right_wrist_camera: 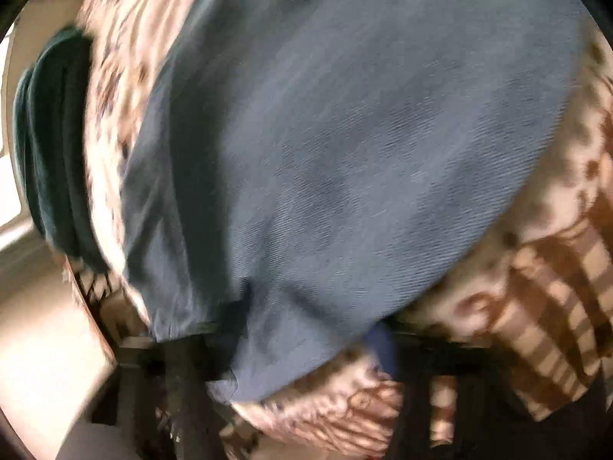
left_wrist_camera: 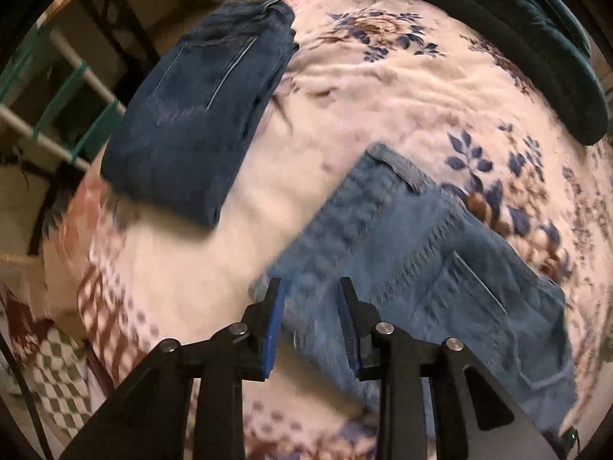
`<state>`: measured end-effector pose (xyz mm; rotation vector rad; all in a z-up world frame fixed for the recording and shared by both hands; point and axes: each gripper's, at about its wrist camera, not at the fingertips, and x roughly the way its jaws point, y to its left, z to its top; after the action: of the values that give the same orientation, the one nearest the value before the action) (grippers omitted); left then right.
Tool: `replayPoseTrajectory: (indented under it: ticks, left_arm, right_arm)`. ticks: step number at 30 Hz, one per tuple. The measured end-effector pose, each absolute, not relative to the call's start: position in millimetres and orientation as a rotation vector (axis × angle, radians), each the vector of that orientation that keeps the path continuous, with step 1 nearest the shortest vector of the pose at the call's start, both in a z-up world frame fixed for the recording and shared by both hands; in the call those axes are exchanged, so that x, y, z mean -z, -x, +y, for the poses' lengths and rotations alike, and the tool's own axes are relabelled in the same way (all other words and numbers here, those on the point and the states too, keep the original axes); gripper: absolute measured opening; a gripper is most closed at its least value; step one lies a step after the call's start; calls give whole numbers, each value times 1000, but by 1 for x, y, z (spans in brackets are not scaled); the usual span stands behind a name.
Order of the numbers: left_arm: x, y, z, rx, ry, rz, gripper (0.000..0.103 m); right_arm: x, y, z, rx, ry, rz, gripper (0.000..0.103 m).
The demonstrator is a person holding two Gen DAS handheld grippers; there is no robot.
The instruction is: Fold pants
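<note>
**Light jeans caught on the bed, dark pair parked aside**

Left wrist view first: the left gripper pointed steeply down over the floral blanket, its blue-padded fingers standing a little apart. The frayed corner of the light blue jeans lay under and between them, but the pads did not visibly press on the cloth, so no grip showed there. Those jeans ran from the gripper towards the lower right, waistband and a back pocket facing up. Well apart, at the upper left edge of the bed, sat the folded dark jeans, pocket side up. A dark green cushion curved along the far right rim of the blanket.

Over to the right wrist view, and it was heavily blurred: the light blue jeans filled nearly the whole picture, draping down over the right gripper. One blue pad peeked out beside the fabric, which bunched down between the dark fingers, so they were clamped on the denim. The blanket showed to the right, the cushion at far left.
</note>
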<state>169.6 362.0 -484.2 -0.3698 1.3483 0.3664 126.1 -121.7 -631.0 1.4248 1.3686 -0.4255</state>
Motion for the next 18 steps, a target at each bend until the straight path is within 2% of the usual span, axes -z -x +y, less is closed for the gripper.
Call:
replayPoseTrajectory:
  ticks: [3, 6, 7, 8, 10, 11, 12, 16, 17, 18]
  left_arm:
    - [489, -193, 344, -312, 368, 1349, 26]
    - [480, -212, 294, -127, 293, 1392, 26]
    - [478, -215, 272, -35, 298, 1418, 27]
    - [480, -217, 252, 49, 307, 1451, 36]
    - [491, -220, 207, 200, 321, 1534, 44]
    - [498, -226, 188, 248, 307, 1561, 44]
    - [506, -232, 169, 294, 284, 1582, 44]
    - [534, -270, 119, 315, 150, 1589, 43]
    - [538, -280, 115, 310, 149, 1585, 43]
    - [541, -287, 113, 304, 146, 1582, 43]
  right_arm:
    - [632, -113, -124, 527, -1329, 1422, 13]
    - [624, -127, -121, 463, -1210, 1553, 18]
    - [616, -137, -120, 438, -1160, 1604, 20]
    - [595, -148, -121, 437, -1076, 1618, 21]
    - [562, -172, -119, 430, -947, 1587, 29]
    - [551, -184, -117, 413, -909, 1562, 37]
    - [541, -201, -112, 354, -898, 1521, 39]
    - [556, -282, -55, -1, -792, 1554, 36]
    - [563, -294, -45, -38, -763, 1560, 26]
    - [570, -307, -35, -51, -724, 1558, 23]
